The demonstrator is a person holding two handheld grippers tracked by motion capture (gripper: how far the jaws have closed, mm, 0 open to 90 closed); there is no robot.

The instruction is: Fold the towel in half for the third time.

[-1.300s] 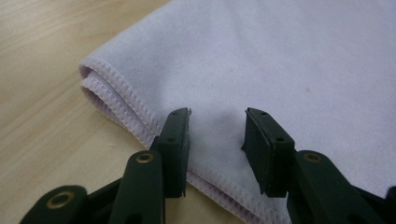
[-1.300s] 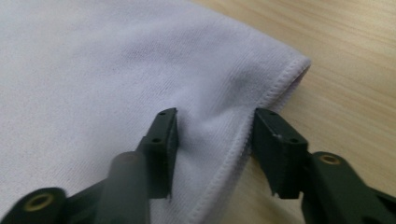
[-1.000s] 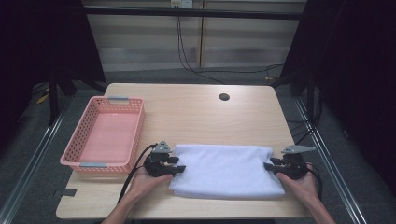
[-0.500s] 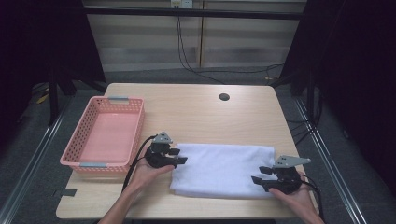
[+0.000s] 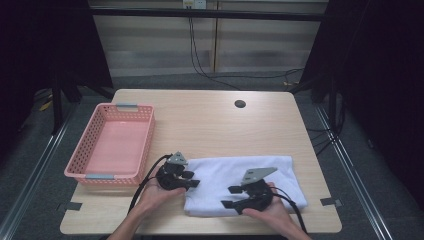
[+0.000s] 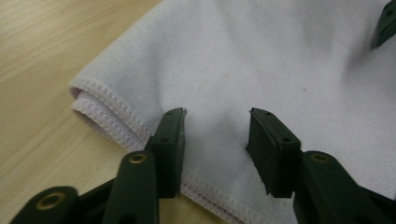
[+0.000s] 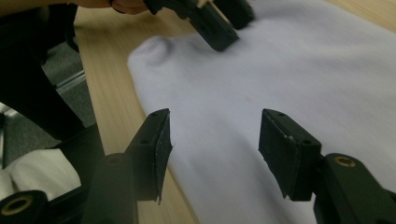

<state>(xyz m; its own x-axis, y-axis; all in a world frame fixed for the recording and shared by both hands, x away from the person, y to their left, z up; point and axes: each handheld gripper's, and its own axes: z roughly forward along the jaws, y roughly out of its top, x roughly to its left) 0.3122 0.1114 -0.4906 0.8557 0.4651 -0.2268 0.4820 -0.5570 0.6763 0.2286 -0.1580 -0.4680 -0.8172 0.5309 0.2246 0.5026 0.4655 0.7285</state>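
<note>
A folded white towel (image 5: 243, 183) is laid flat on the near half of a light wooden table (image 5: 210, 120), right of the middle, its long side running left to right. Doubled, stitched edges are seen at its left end in the left gripper view (image 6: 107, 112).

The left gripper (image 5: 190, 179) is held at the towel's left end, its jaws pointing right over the cloth. In the left gripper view the jaws are spread apart above the fabric, with towel lying in the gap between them; the pads are not pressed together and nothing is pinched.

The right gripper (image 5: 229, 197) is held over the towel's near edge, toward the middle, its jaws pointing left. Its jaws have just been opening. In the right gripper view they stand wide apart, one over the bare table at the towel's edge, the other over the cloth; nothing is grasped. The left gripper is seen farther off at the top of that view (image 7: 205, 16).

A pink plastic basket (image 5: 80, 155) is placed on the table's left side, just left of the left gripper. A small round dark hole (image 5: 240, 104) is seen in the tabletop toward the far edge.
</note>
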